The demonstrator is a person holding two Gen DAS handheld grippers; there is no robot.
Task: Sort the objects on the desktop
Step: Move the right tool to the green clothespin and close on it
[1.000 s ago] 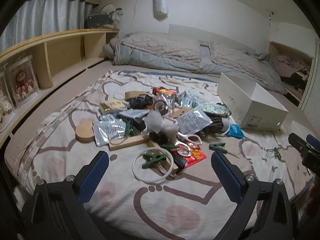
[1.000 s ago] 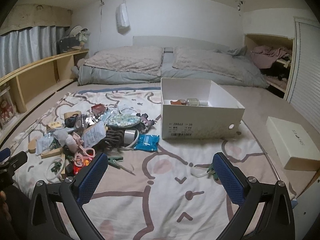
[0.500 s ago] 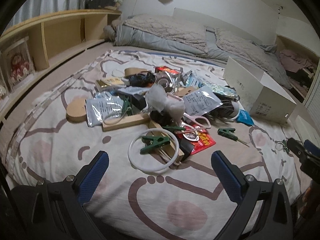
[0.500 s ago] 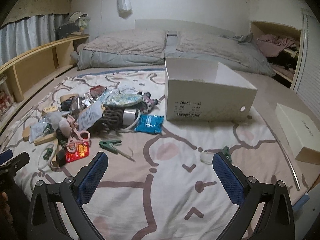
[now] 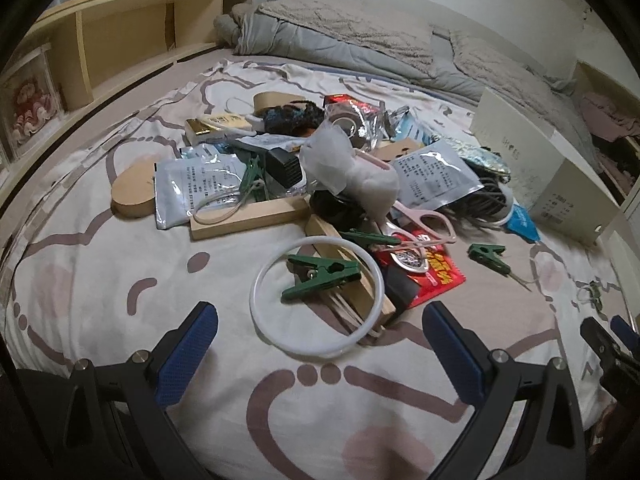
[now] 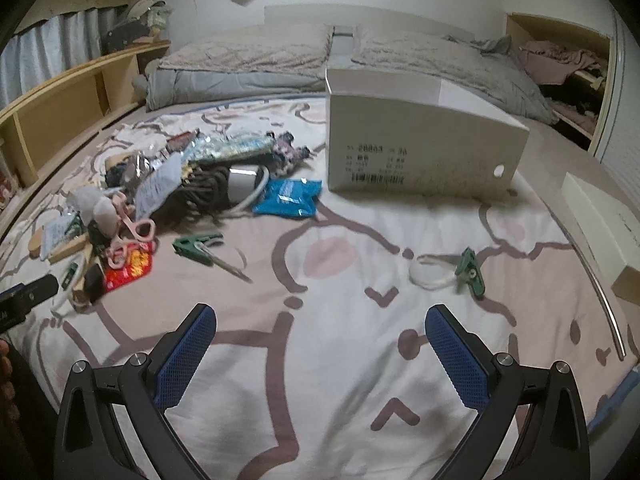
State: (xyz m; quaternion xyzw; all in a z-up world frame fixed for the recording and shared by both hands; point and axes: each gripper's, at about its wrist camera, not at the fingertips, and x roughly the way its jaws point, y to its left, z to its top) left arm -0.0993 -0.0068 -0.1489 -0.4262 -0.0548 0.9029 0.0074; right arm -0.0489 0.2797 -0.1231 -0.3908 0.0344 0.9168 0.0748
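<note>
The left gripper [image 5: 320,344] is hanging wide open near the green clip [image 5: 320,278] lying inside the white ring [image 5: 316,296] on the bed, so it might be grabbing both.

A home bedroom. Low bed [image 6: 360,360] filling most of the room, spread with a cream sheet printed in brown-pink cartoon lines. Two grey quilted pillows [image 6: 256,52] and a folded grey duvet [image 6: 224,84] at the head, against a plain white wall. Wooden cubby shelf [image 5: 120,28] along one side, a framed picture [image 5: 28,100] leaning in it, grey curtain [image 6: 60,48] above. Open alcove [image 6: 560,64] on the other side stuffed with crumpled clothes. Household odds and ends heaped on the sheet beside a white shoebox [image 6: 420,140].
</note>
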